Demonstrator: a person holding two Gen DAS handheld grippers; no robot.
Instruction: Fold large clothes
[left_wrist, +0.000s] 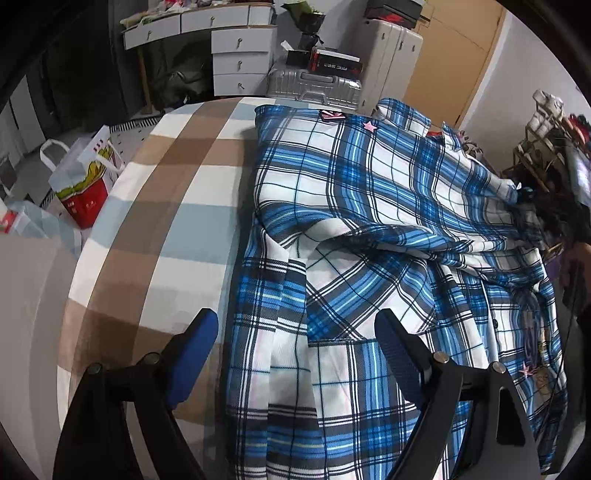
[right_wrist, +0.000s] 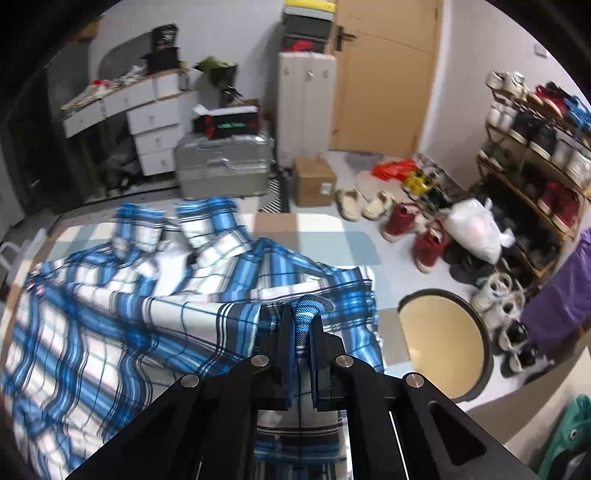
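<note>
Left tongs hang released, spread wide over the near-left edge of the plaid shirt, prob. lining up to take that side. Shirt lies rumpled on the checked bed, toward its right side. Right tongs are clenched on a bunched bit of shirt edge, lifting it, likely for a fold. Writing on the shirt's patches is too small to read.

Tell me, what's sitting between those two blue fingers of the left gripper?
In the left wrist view, the open left gripper has the plaid shirt lying between its fingers, unpinched, with a strip of the checked bedsheet by the left finger.
</note>
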